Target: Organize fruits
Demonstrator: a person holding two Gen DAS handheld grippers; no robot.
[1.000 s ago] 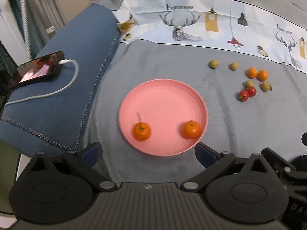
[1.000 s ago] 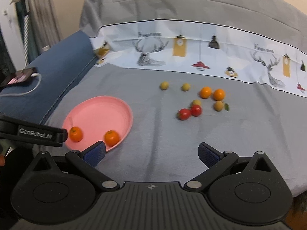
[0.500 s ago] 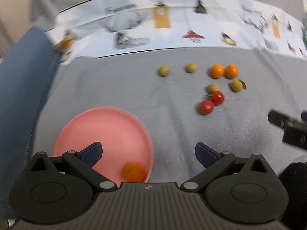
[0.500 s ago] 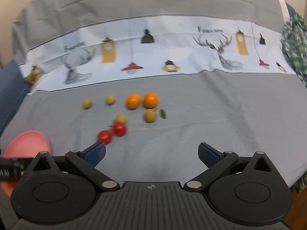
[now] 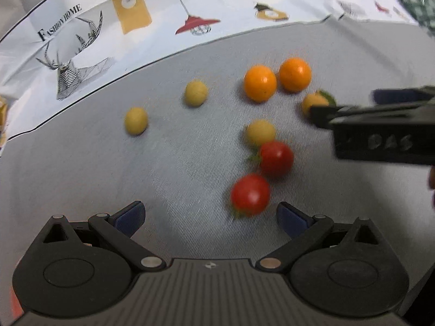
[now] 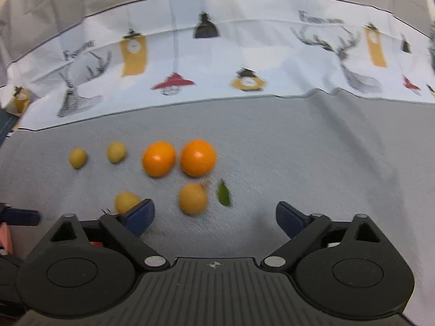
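Loose fruit lies on the grey cloth. In the left wrist view, two red tomatoes (image 5: 250,195) (image 5: 276,158) lie just ahead of my open, empty left gripper (image 5: 210,214). Beyond them are yellow fruits (image 5: 260,132) (image 5: 195,93) (image 5: 136,121) and two oranges (image 5: 260,82) (image 5: 295,74). My right gripper (image 6: 214,218) is open and empty, just behind a yellow fruit (image 6: 193,198) with a green leaf (image 6: 224,196) beside it. The two oranges (image 6: 159,158) (image 6: 198,157) lie further ahead. The right gripper's body (image 5: 380,133) shows at the right of the left wrist view.
A white printed cloth band (image 6: 217,62) with deer and lamps runs across the back of the grey cloth (image 6: 312,149). A sliver of the pink plate (image 6: 5,237) shows at the far left edge of the right wrist view.
Both grippers have swung right and moved closer to the loose fruit. The pink plate with its two oranges has left the left wrist view. Both grippers stay open.
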